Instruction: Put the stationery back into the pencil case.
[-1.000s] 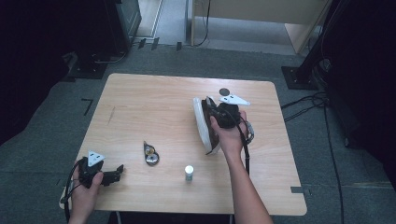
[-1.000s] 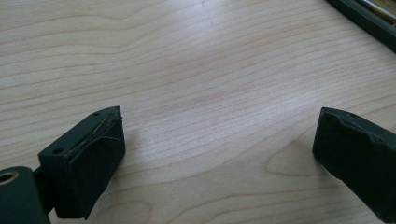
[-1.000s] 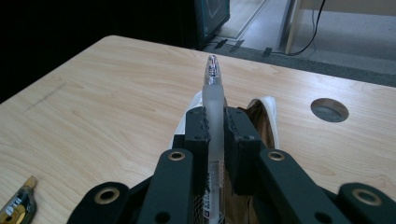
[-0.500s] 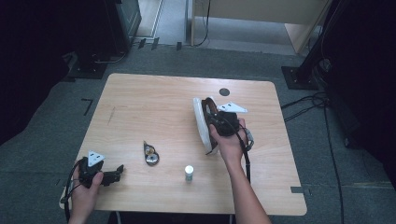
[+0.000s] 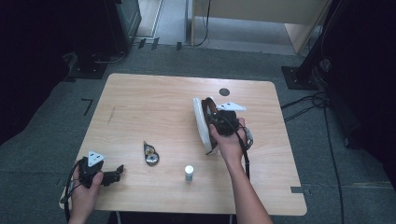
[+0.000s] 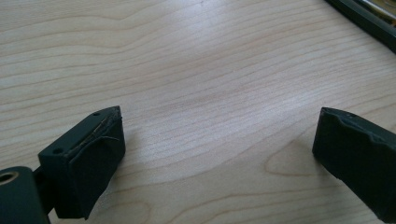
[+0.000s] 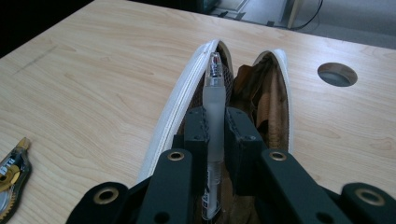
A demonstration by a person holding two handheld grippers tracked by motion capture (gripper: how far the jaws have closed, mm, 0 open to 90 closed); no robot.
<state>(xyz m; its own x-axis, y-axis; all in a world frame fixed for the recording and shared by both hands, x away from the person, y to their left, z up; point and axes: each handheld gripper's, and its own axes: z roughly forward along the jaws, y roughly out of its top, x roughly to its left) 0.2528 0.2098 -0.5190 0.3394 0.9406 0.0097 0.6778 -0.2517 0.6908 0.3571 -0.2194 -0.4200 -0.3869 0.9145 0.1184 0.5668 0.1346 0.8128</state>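
The clear frosted plastic pen (image 7: 214,109) is clamped between the jaws of the right gripper (image 7: 215,135), tip pointing fwd over the open mouth of the white, brown-lined zip pencil case (image 7: 187,98). In the high view the case (image 5: 201,122) lies right of centre on the table, w/ the right gripper (image 5: 223,117) just above it. Judgement: pen is picked up and brought to the opening, but not yet in; what's left is lowering it into the case, letting go, maybe zipping shut.

Left gripper (image 5: 109,176) rests near the front-left corner, jaws wide apart, nothing between them, bare wood under them in its own view.

Other items on the top, well apart from the case: a small dark correction-tape dispenser (image 5: 150,154) and a small white cap-like cylinder (image 5: 188,172), both toward the front.

Surface is a light wooden table (image 5: 154,102) w/ rounded corners and a round cable hole (image 5: 224,92) near the back edge. Around it: grey carpet floor (image 5: 42,140), dark stands and cables (image 5: 303,105) at the right.
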